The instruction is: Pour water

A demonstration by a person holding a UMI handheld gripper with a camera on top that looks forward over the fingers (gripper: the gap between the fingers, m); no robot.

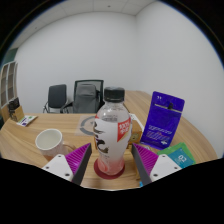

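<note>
- Standing upright between the 2 fingers (75, 166), a clear bottle (110, 135) with a white cap and red-and-white label rested on a pink coaster (110, 171).
- The gripper (110, 168) was spread wide about the bottle; whether the pads pressed it could not be told.
- A white cup (49, 142) sat on the table (25, 140), left of the bottle.
- A purple packet (161, 116) stood just right of the bottle.
- 2 chairs (88, 95) waited beyond the table.

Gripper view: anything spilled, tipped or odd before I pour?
Nothing stands out. The clear capped plastic bottle stands upright between the gripper fingers, the white paper cup is upright beside it, and the wooden table looks dry.
</note>
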